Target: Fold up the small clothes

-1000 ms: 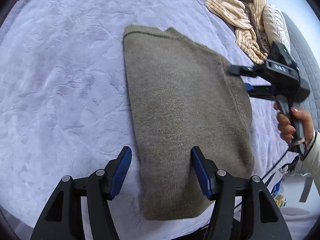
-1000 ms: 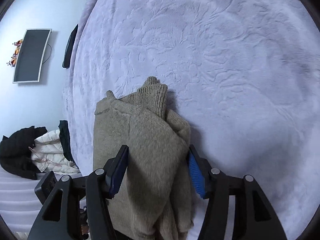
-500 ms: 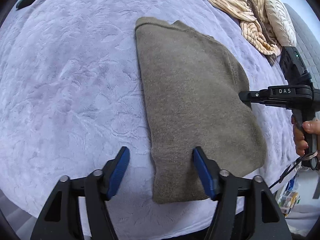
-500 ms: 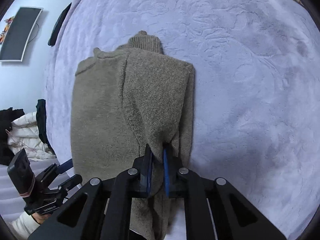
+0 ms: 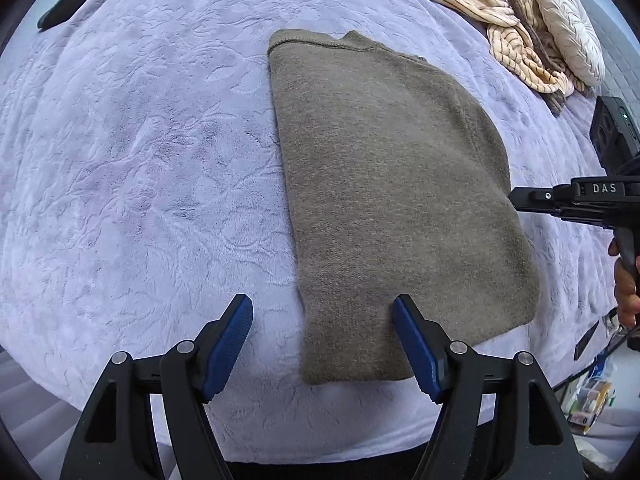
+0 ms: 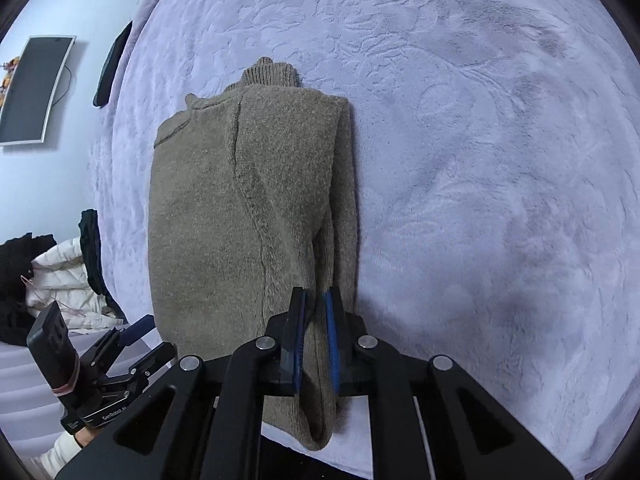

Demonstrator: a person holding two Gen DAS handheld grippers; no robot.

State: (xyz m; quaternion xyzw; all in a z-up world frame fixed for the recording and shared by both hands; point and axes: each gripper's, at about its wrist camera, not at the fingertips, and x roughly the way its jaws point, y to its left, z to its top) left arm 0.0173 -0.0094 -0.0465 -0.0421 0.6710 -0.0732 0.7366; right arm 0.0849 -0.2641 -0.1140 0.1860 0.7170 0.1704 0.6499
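An olive-brown knit sweater [image 5: 392, 196] lies folded into a long strip on the lavender blanket [image 5: 140, 160]. My left gripper [image 5: 322, 344] is open, hovering over the sweater's near left corner, holding nothing. My right gripper [image 6: 315, 336] is shut on the sweater's [image 6: 240, 216] folded right edge near the hem; its ribbed collar pokes out at the far end. The right gripper also shows in the left wrist view [image 5: 516, 198], at the sweater's right edge. The left gripper shows in the right wrist view [image 6: 140, 340], low left.
A cream striped garment and a pale knit cushion [image 5: 520, 20] lie at the blanket's far right. A dark flat object [image 6: 112, 64] sits at the bed's far edge. A black and a white jacket [image 6: 52, 276] lie off the bed. A monitor [image 6: 32, 88] hangs on the wall.
My right gripper closed on the sweater's folded right edge. My left gripper drew back, staying open, so the sweater's near hem now shows. The sweater lies flatter.
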